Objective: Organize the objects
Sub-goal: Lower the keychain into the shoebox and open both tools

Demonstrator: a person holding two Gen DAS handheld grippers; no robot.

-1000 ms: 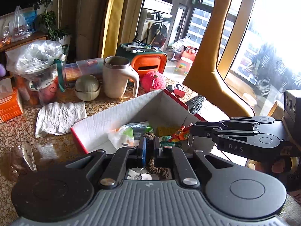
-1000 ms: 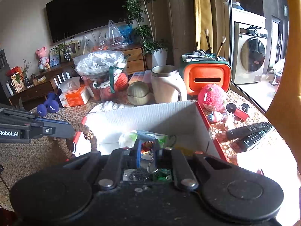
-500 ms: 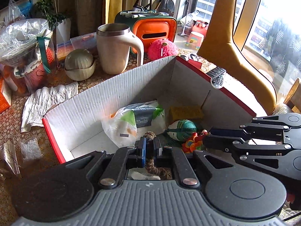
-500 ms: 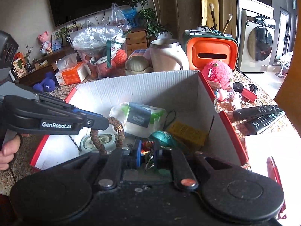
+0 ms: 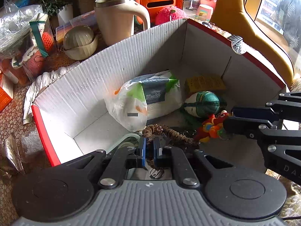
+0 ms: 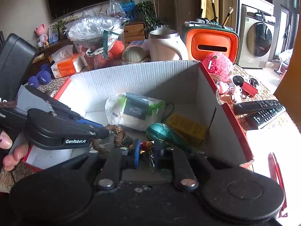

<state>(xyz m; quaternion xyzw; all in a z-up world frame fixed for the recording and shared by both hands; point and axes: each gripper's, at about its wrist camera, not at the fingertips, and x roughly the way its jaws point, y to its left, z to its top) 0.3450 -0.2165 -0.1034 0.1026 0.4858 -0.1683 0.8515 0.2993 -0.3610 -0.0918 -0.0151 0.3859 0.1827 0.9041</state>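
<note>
A white corrugated box (image 5: 94, 86) with red edges stands open in front of both grippers. My left gripper (image 5: 149, 146) is shut on a brown braided rope ring (image 5: 169, 131) and holds it low inside the box; in the right wrist view it reaches in from the left (image 6: 105, 131) with the ring (image 6: 118, 131) at its tip. My right gripper (image 6: 146, 148) holds a colourful keychain toy (image 6: 145, 144) between its pads, which still touch it as the jaws are opening. The toy (image 5: 210, 127) hangs just above the box floor.
In the box lie a plastic bag with a "Health" pack (image 5: 143, 101), a green yarn ball (image 5: 205, 103) and a yellow pack (image 5: 205, 82). Behind it stand a cream mug (image 5: 116, 18), an orange case (image 5: 160, 0) and a bowl (image 5: 80, 41). Two remotes (image 6: 263, 111) lie to the right.
Both grippers have come down into the box, the left one further, still carrying the rope ring. The right one sank a little with the keychain toy.
</note>
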